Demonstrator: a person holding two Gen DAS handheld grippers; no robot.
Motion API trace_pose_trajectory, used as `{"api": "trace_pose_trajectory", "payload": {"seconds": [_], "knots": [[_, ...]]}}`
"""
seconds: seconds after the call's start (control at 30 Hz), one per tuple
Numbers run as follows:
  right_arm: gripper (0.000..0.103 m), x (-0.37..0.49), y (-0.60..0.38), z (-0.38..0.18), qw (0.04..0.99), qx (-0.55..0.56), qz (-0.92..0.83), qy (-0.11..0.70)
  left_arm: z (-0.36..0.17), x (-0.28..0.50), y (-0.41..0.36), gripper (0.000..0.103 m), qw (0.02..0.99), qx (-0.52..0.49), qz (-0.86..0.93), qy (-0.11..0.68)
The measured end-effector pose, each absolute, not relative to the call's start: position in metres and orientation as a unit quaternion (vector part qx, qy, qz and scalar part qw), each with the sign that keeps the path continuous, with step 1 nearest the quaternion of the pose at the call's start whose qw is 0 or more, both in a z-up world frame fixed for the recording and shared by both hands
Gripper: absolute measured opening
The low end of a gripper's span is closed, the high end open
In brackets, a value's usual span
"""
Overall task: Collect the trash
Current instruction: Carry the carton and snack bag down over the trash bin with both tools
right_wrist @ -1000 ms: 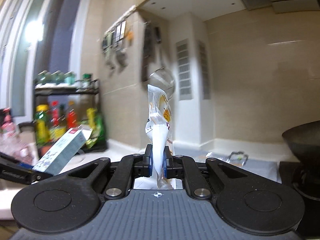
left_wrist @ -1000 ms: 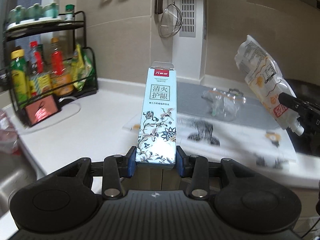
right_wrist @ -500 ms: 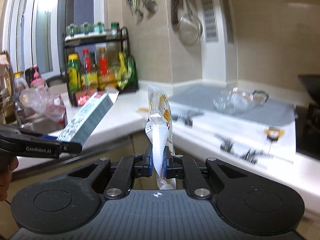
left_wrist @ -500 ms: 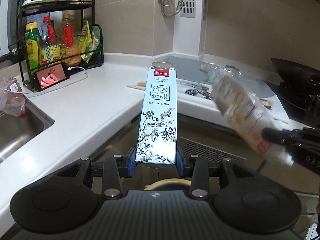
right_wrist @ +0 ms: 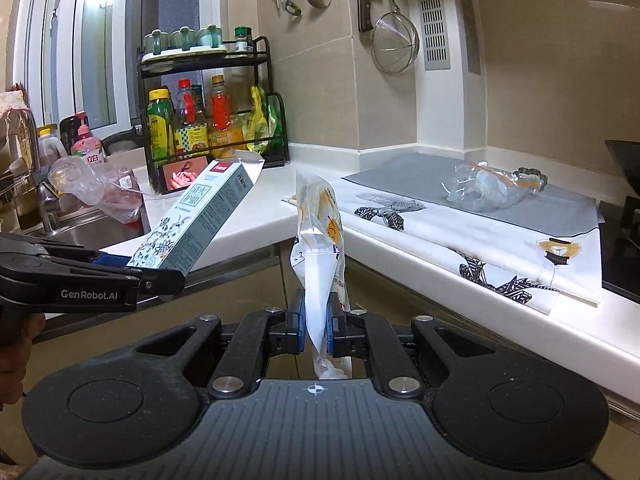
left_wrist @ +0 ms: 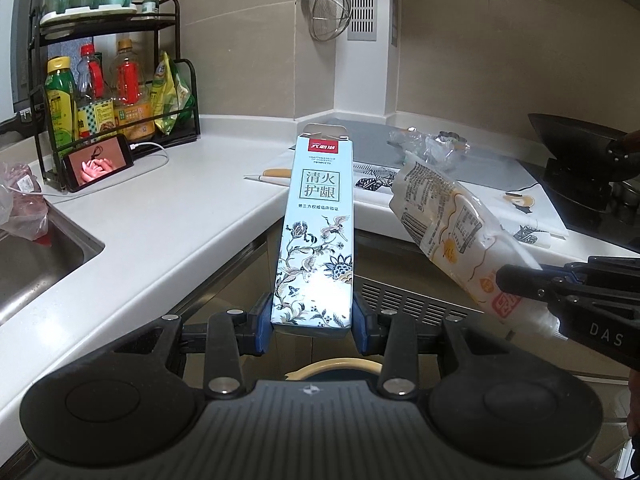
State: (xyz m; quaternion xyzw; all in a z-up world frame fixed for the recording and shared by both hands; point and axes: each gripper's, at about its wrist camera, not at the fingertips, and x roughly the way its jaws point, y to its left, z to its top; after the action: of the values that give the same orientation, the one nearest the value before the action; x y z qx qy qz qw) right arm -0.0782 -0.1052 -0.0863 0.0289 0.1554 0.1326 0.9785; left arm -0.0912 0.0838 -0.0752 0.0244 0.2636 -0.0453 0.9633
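Observation:
My left gripper (left_wrist: pixel 312 328) is shut on a tall pale-blue floral carton (left_wrist: pixel 316 236), held upright in front of the counter corner. My right gripper (right_wrist: pixel 314 330) is shut on a white and yellow plastic pouch (right_wrist: pixel 320 240), also off the counter. The pouch (left_wrist: pixel 452 236) and the right gripper (left_wrist: pixel 552 284) show at the right in the left wrist view. The carton (right_wrist: pixel 196 220) and the left gripper (right_wrist: pixel 156 276) show at the left in the right wrist view. A round cream rim (left_wrist: pixel 332 368) shows just below the carton, mostly hidden by the left gripper. A crumpled clear plastic bag (right_wrist: pixel 488 186) lies on the grey mat.
An L-shaped white counter (left_wrist: pixel 160 216) has a sink (left_wrist: pixel 36 264) at the left, with a plastic bag (left_wrist: pixel 20 208) at its edge. A bottle rack (left_wrist: pixel 116 92) and a phone (left_wrist: pixel 100 160) stand at the back. A patterned cloth (right_wrist: pixel 500 240) and a dark wok (left_wrist: pixel 580 148) are at the right.
Both grippers have drawn back and down from the counter with the carton and the pouch still held. The cabinet fronts now show below the counter edge.

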Motion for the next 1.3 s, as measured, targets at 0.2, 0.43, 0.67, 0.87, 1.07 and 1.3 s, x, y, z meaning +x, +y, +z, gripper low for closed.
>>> {"api": "trace_pose_trajectory", "payload": {"seconds": [0.2, 0.43, 0.67, 0.87, 1.07, 1.3], "knots": [[0.011, -0.076, -0.102, -0.088, 0.977, 0.024, 0.137, 0.163, -0.078, -0.088, 0.085, 0.043, 0.962, 0.027, -0.047, 0.269], [0.011, -0.073, -0.102, -0.090, 0.976, 0.026, 0.137, 0.168, -0.079, -0.083, 0.081, 0.043, 0.960, 0.027, -0.049, 0.275], [0.011, -0.071, -0.100, -0.093, 0.974, 0.028, 0.137, 0.176, -0.083, -0.079, 0.080, 0.043, 0.958, 0.026, -0.050, 0.280], [0.011, -0.068, -0.097, -0.098, 0.972, 0.022, 0.140, 0.187, -0.090, -0.078, 0.080, 0.043, 0.956, 0.029, -0.048, 0.288], [0.011, -0.065, -0.095, -0.104, 0.970, 0.016, 0.140, 0.196, -0.101, -0.073, 0.083, 0.043, 0.951, 0.023, -0.044, 0.304], [0.011, -0.061, -0.091, -0.110, 0.968, 0.010, 0.141, 0.208, -0.115, -0.070, 0.084, 0.043, 0.947, 0.032, -0.037, 0.317]]}}
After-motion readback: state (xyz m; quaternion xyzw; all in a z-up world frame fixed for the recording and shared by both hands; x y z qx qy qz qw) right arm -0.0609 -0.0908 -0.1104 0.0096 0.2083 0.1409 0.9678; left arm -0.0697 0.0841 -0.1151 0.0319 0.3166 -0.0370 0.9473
